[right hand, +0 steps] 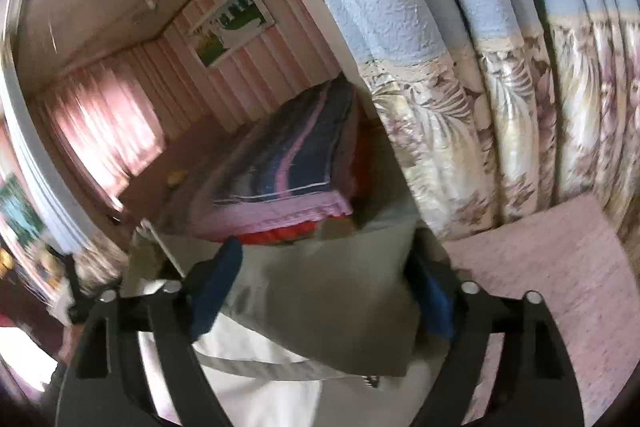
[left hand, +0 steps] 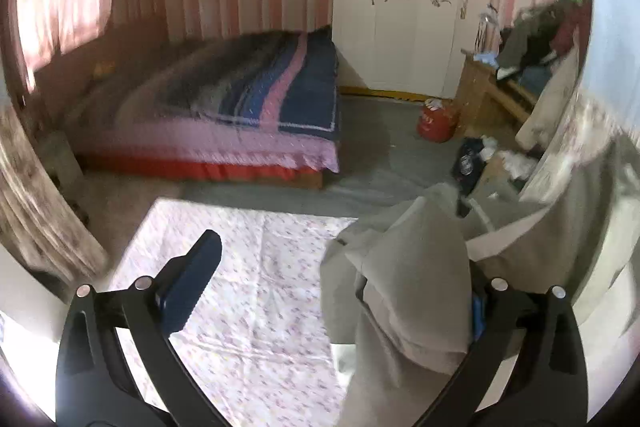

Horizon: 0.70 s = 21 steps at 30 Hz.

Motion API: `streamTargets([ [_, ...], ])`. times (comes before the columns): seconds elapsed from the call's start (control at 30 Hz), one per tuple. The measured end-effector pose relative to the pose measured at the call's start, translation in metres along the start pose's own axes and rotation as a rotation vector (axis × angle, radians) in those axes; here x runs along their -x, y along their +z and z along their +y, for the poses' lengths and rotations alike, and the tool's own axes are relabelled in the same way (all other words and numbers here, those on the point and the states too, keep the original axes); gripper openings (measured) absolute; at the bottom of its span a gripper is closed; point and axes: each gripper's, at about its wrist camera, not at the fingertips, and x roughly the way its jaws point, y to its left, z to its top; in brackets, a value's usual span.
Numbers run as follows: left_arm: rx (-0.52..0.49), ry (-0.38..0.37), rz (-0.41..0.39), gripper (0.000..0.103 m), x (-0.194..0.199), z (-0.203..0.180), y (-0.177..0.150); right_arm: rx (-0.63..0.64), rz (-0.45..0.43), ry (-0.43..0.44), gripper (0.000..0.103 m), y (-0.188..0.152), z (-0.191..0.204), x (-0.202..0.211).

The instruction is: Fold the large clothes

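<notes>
While both jaws stand wide, let the grey garment (left hand: 404,291) drop clear: it drapes over one finger of your left hand-held gripper (left hand: 332,291) and sags between the spread fingers of the right hand-held gripper (right hand: 320,291), apparently unpinched, though blur hides the pads. Lay it flat on the floral sheet (left hand: 248,287), near the bed (left hand: 248,107) and white wardrobe (left hand: 408,27).
</notes>
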Motion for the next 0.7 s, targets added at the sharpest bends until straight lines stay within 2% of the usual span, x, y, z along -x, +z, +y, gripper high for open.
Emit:
streamTargets([
  [0.1,0.031,-0.029,0.009,0.1,0.008,0.003,0.009,-0.098,0.04,0.046,0.087,0.008,-0.003,0.005],
  [0.17,-0.002,-0.036,0.024,0.1,0.011,-0.006,0.012,-0.086,0.056,0.024,0.088,0.01,0.002,0.006],
  [0.2,-0.027,-0.028,0.033,0.1,0.012,-0.013,0.012,-0.07,0.085,0.023,0.094,0.009,0.006,0.002],
  [0.33,-0.043,-0.046,0.039,0.1,0.015,-0.033,0.004,-0.031,0.139,0.031,0.094,-0.001,0.02,-0.005],
  [0.53,-0.068,-0.055,0.027,0.1,0.02,-0.056,-0.009,0.056,0.169,-0.062,0.095,-0.016,0.037,-0.013],
  [0.7,-0.066,-0.035,0.031,0.1,0.021,-0.049,-0.02,0.097,0.168,-0.12,0.095,-0.025,0.034,0.002],
])
